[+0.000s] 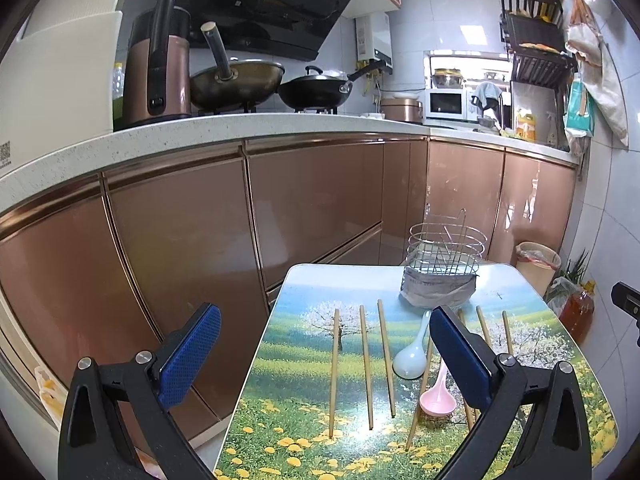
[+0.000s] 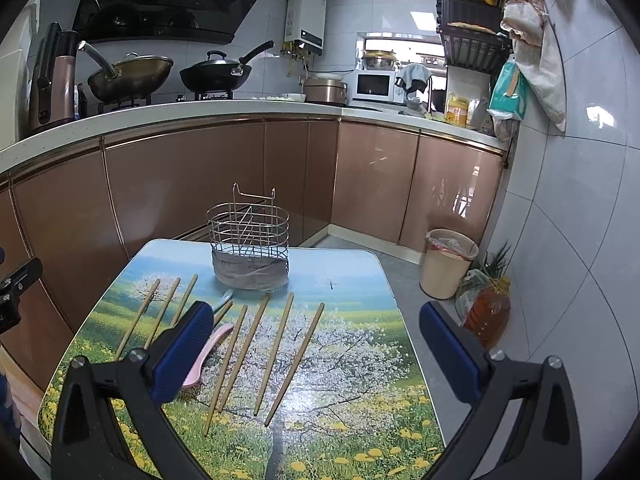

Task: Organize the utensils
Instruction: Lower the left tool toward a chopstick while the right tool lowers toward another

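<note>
Several wooden chopsticks (image 1: pixel 365 364) lie side by side on a small table (image 1: pixel 312 448) printed with a meadow and blossom tree. Between them lie a white spoon (image 1: pixel 410 356) and a pink spoon (image 1: pixel 437 394). A wire utensil holder (image 1: pixel 442 256), its base wrapped in grey tape, stands at the table's far edge. My left gripper (image 1: pixel 326 320) hovers open above the table's near left side, holding nothing. In the right wrist view the chopsticks (image 2: pixel 276 354), pink spoon (image 2: pixel 208 354) and holder (image 2: pixel 250 248) show again, with my right gripper (image 2: pixel 316 314) open and empty above the table's near right.
Brown cabinets (image 1: pixel 172 264) under a white counter run along the left and back, close to the table's left edge. A beige bin (image 2: pixel 448 266), a bottle of oil (image 2: pixel 488 312) and a bag of greens stand on the floor to the right by the tiled wall.
</note>
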{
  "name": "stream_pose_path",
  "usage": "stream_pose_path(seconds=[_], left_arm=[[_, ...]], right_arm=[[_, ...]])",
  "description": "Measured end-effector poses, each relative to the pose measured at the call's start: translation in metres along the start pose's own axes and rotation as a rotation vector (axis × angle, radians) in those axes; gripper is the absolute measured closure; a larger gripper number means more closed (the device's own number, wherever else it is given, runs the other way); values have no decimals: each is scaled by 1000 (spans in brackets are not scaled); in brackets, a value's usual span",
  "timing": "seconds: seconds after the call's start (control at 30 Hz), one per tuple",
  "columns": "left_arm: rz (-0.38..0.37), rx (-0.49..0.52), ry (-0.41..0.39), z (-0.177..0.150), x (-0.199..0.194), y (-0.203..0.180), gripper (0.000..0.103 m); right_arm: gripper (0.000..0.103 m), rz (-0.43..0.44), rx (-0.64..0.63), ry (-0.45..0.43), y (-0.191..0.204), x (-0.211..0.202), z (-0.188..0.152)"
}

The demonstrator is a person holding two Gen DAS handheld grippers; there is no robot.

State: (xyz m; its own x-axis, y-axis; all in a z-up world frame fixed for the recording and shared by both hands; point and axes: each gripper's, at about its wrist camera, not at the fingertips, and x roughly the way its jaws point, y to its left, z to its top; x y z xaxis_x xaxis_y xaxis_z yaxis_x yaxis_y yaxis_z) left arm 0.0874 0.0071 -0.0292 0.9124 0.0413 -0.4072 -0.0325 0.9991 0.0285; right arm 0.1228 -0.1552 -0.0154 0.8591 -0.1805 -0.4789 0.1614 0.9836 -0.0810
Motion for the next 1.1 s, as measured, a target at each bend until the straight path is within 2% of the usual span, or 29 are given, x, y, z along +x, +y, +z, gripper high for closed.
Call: stream_pose_path(seconds=[0.23, 0.4, 0.6, 0.73, 0.8, 0.83, 0.87, 0.9, 0.97, 1.1], left_arm=[[1, -29, 35, 0, 17, 7, 0], [-11, -61, 91, 10, 35, 22, 0], [-33, -82, 212, 32, 75, 46, 3], [-111, -98, 325, 37, 109, 48, 12], [-141, -97, 386, 36, 127, 43, 19], [-167, -98, 425, 34, 139, 40, 24], [-183, -98, 454, 33, 147, 37, 27], [-196, -94, 486, 31, 159, 33, 31], [-222, -86, 557, 26, 182, 23, 37], [-258, -73, 681, 20, 228, 6, 45]], right_arm=[[0, 9, -8, 25, 4, 18, 3], [0, 48, 15, 43, -4, 28, 14], [0, 120, 50, 67, -22, 44, 47], [0, 154, 52, 112, -27, 68, 64], [2, 198, 60, 169, -26, 89, 67], [4, 210, 62, 190, -25, 95, 66], [11, 225, 59, 228, -23, 109, 65], [25, 245, 60, 274, -20, 124, 63], [43, 286, 66, 360, -17, 152, 59], [55, 302, 58, 514, -7, 212, 47]])
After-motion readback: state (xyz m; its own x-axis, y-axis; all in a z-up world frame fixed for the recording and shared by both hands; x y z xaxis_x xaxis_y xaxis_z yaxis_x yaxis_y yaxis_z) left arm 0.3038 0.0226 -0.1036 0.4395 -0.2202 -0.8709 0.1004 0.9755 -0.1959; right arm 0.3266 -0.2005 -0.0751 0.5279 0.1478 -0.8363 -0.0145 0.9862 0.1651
